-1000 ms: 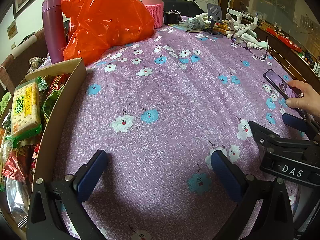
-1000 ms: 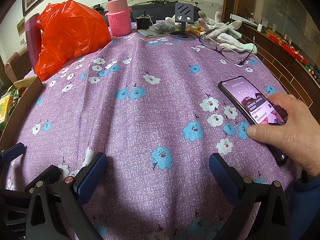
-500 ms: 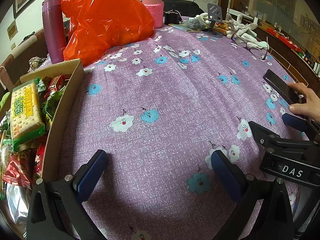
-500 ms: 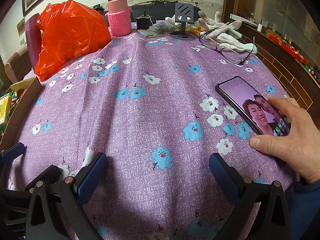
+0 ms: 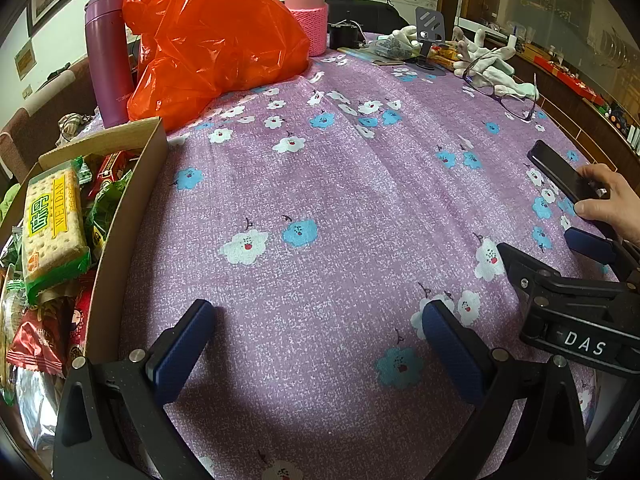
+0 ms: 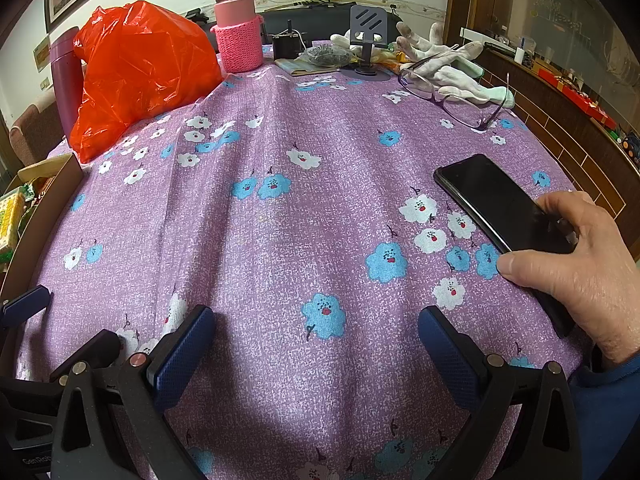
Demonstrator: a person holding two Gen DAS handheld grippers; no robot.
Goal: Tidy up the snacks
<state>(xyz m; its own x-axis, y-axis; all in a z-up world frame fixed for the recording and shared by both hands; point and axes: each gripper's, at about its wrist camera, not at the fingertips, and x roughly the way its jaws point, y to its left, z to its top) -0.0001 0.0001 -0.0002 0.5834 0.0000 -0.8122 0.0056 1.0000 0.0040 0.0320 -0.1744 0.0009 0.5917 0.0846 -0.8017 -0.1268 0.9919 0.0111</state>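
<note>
Worktop (image 5: 340, 200) under purple flowered cloth, filling both frames; middle bare, so no snack within easy reach. Possible snag: loose cloth folds at frame centre catching a tool tip on any slide.

Orange plastic bag (image 5: 212, 40) upper left, bulky, slumped just beside the box corner; could tip or get dragged if brushed on a reach toward the box.

Cardboard box (image 5: 128, 216) at left edge of left wrist view, packed with snacks, cracker pack (image 5: 52, 224) riding on top of the pile. Likely risk: overfilled heap, top pack sliding out over the wall when anything is pulled or added.

Left tool (image 5: 316, 344) bottom of frame, blue pads spread wide, nothing between them. Right tool (image 6: 316, 344) likewise spread and empty, seen also lower right of left wrist view, close beside the left one; possible clash if both swing at once.

Hand (image 6: 576, 264) at right edge gripping dark phone (image 6: 500, 208), not a tool handle from the look of it. Judged risk: right tool unattended, task stalled.

Glasses (image 6: 452, 96) upper right, fragile, well apart.
</note>
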